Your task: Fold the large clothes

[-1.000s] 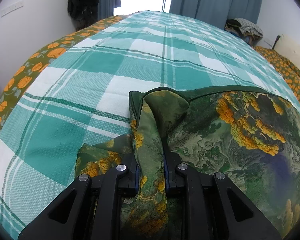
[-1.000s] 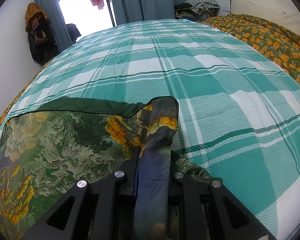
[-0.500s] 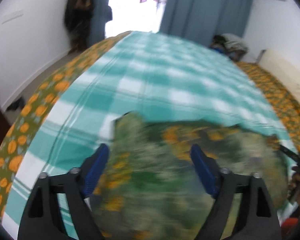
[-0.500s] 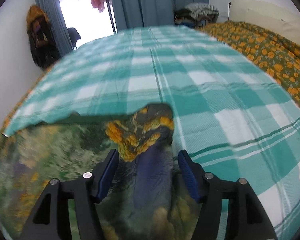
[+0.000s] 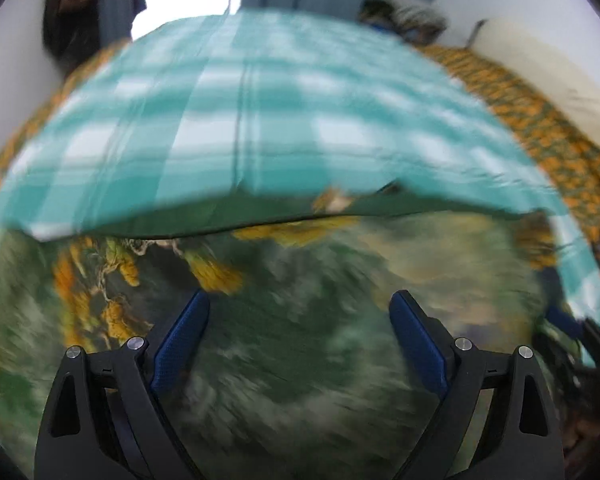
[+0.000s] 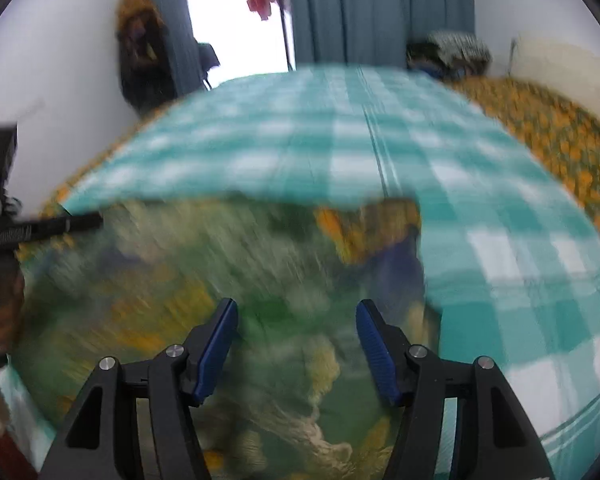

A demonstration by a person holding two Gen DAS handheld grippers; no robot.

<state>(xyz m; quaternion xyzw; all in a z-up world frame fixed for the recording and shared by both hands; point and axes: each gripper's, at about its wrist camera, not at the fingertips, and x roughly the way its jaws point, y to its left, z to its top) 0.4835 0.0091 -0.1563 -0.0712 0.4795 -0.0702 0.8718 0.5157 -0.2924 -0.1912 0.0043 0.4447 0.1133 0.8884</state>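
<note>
Lying spread on the green-and-white checked bedsheet (image 5: 260,120) is a large green cloth (image 5: 300,360) printed with orange and yellow flowers, its dark green hem running across the sheet ahead of both cameras; both views are blurred. The left gripper (image 5: 300,320) hangs over the cloth with its blue-padded fingers (image 5: 180,336) spread wide and nothing pinched between them, the fabric only showing below the gap. The right gripper (image 6: 296,340) is likewise released, its fingers (image 6: 374,352) parted above the cloth near a rumpled orange and blue corner (image 6: 384,240) at the hem. An orange flowered bedspread (image 6: 560,152) shows along the sheet's edges. Blue-grey curtains (image 6: 380,12) hang at the far wall, beside a bright doorway (image 6: 240,32)
</note>
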